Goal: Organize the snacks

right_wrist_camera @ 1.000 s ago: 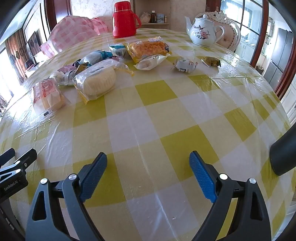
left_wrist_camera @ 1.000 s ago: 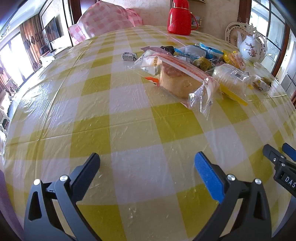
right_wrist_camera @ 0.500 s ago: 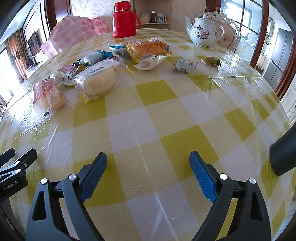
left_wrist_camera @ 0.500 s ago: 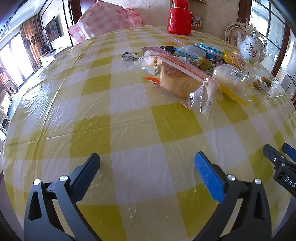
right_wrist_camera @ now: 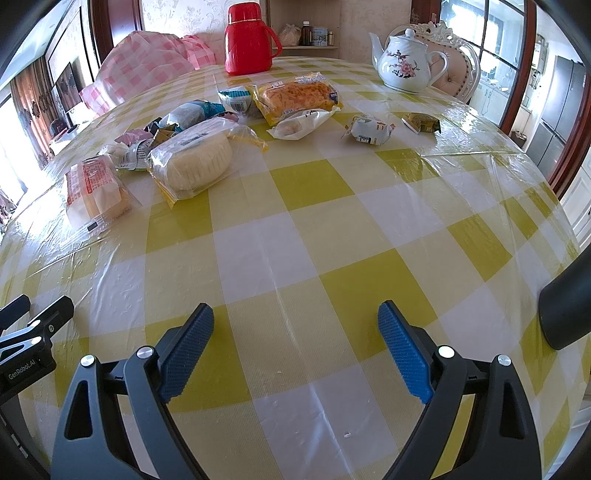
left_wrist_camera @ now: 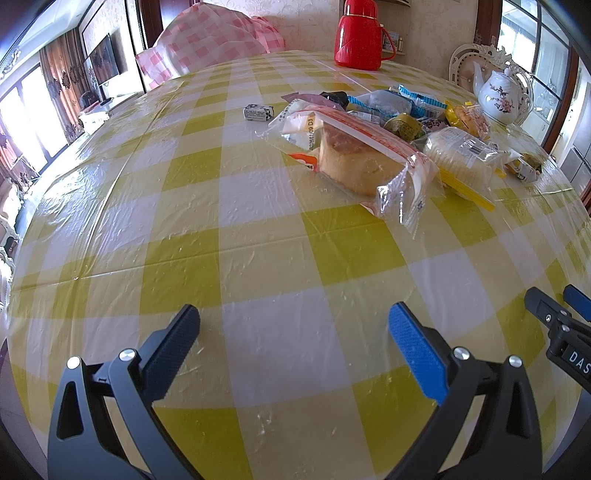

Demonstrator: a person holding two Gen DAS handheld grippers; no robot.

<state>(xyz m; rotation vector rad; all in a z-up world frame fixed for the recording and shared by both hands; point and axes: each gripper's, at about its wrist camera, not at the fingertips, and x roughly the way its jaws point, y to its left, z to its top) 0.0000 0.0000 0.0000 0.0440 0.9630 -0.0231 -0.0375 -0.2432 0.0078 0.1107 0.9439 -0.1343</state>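
Observation:
Packaged snacks lie scattered on the far half of a yellow-and-white checked table [left_wrist_camera: 258,229]. Nearest the left gripper is a sponge cake in a clear bag with red print [left_wrist_camera: 362,158] [right_wrist_camera: 94,188]. Beside it lies a round white cake in a clear wrapper [right_wrist_camera: 195,162] [left_wrist_camera: 461,155]. Farther back sit a yellow bread pack [right_wrist_camera: 295,96], a white bun packet [right_wrist_camera: 301,123], a small white-orange packet [right_wrist_camera: 369,129] and a dark yellow packet [right_wrist_camera: 421,122]. My left gripper [left_wrist_camera: 293,332] and right gripper [right_wrist_camera: 295,332] both hover open over bare cloth near the front edge, holding nothing.
A red thermos [right_wrist_camera: 249,38] [left_wrist_camera: 360,35] stands at the table's far side, a flowered white teapot [right_wrist_camera: 406,62] [left_wrist_camera: 500,98] at the far right. A small milk candy box [left_wrist_camera: 258,112] lies apart at the left. A pink checked cloth [left_wrist_camera: 210,40] covers a chair behind.

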